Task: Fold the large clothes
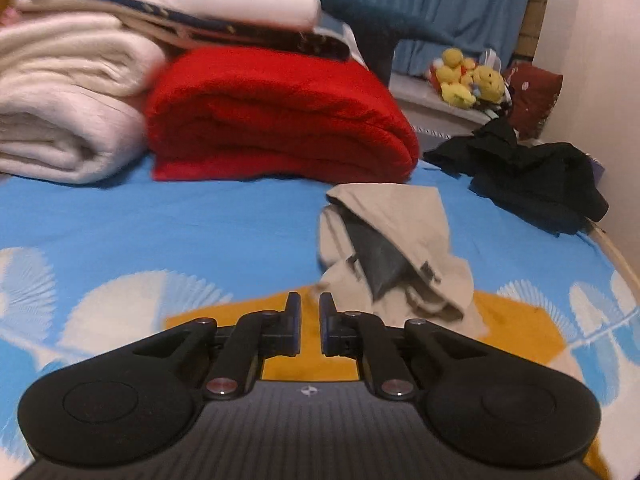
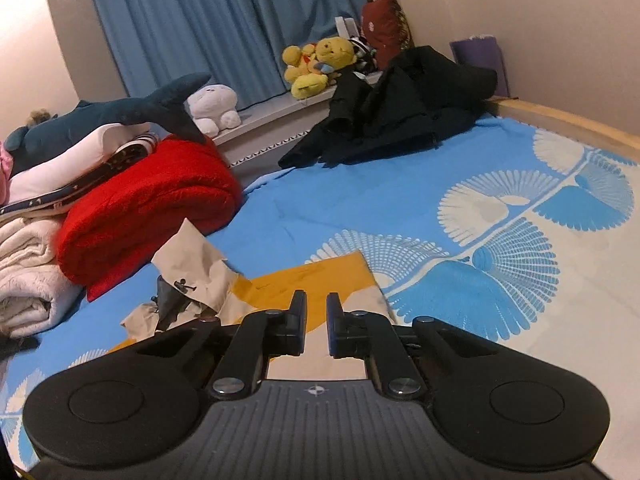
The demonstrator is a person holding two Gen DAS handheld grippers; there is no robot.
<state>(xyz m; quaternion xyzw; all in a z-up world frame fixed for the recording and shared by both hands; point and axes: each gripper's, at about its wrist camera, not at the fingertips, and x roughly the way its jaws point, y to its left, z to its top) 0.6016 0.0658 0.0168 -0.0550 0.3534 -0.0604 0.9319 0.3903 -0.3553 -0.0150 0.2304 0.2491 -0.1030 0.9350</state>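
Fuzzy red blanket [image 1: 280,116] (cloth), smooth cotton bedsheet [image 1: 200,216]

A beige garment [image 1: 400,256] with a dark grey lining is lying crumpled in a loose heap on the blue patterned bedsheet [image 1: 200,220], its folds standing up unevenly and the lining showing through an open flap. In the right wrist view the same garment [image 2: 192,280] is sitting partly over an orange patch of the sheet, just in front of the folded red blanket. Well apart from it, a pile of black clothes [image 2: 400,112] is lying bunched and unfolded at the far edge of the bed, near the wall.
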